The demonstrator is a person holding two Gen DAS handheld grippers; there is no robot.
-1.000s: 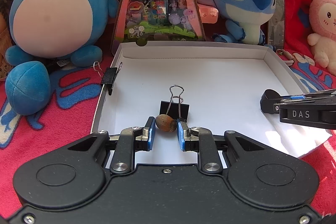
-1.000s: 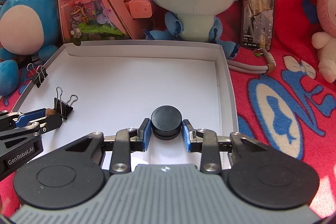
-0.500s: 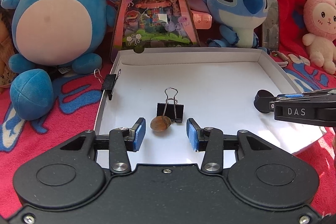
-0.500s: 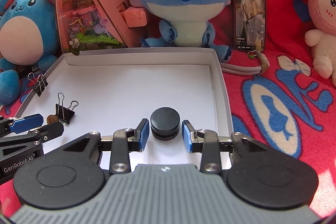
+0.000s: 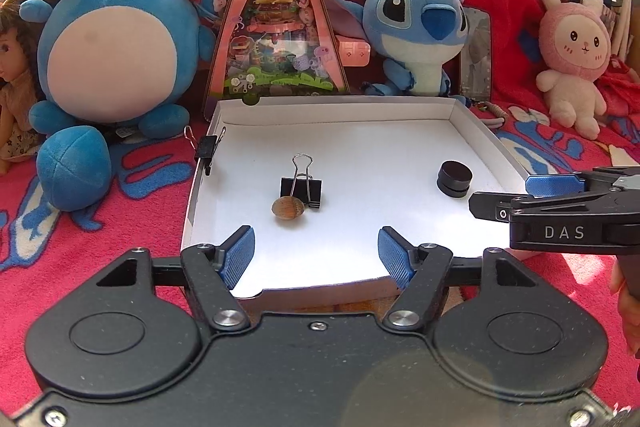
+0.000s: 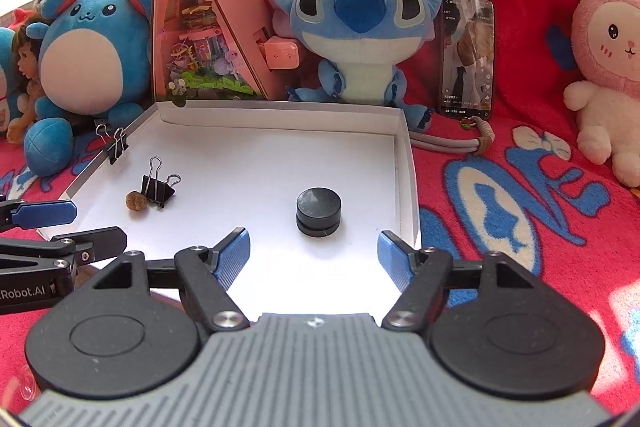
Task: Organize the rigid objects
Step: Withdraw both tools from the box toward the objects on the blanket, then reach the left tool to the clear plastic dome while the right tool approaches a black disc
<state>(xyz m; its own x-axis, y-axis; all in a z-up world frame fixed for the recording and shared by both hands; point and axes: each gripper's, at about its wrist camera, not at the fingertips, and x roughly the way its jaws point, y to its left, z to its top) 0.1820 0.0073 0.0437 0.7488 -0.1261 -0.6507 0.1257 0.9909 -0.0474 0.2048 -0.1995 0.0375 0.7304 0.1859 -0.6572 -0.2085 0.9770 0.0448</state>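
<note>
A shallow white box (image 5: 336, 103) (image 6: 280, 109) lies on a red blanket. Inside it rest a brown acorn-like nut (image 5: 288, 207) (image 6: 137, 201), a black binder clip (image 5: 301, 189) (image 6: 158, 187) touching the nut, and a black round puck (image 5: 454, 178) (image 6: 319, 211). Another binder clip (image 5: 206, 149) (image 6: 116, 145) grips the box's left wall. My left gripper (image 5: 316, 253) hovers at the box's near edge, jaws opening, nothing between them; the nut lies just beyond. My right gripper (image 6: 313, 251) is likewise pulled back from the puck, jaws opening and empty.
Behind the box stand a round blue plush (image 5: 112, 43), a pink triangular toy package (image 5: 276, 27), a blue alien plush (image 6: 360, 27) and a phone (image 6: 466, 55). A pink rabbit plush (image 5: 572, 51) sits at the right, a doll (image 5: 12, 83) at far left. Bookshelves line the back.
Both grippers let go and opened: the left released the nut, the right released the puck. Both have drawn back and risen a little, leaving the objects in the box.
</note>
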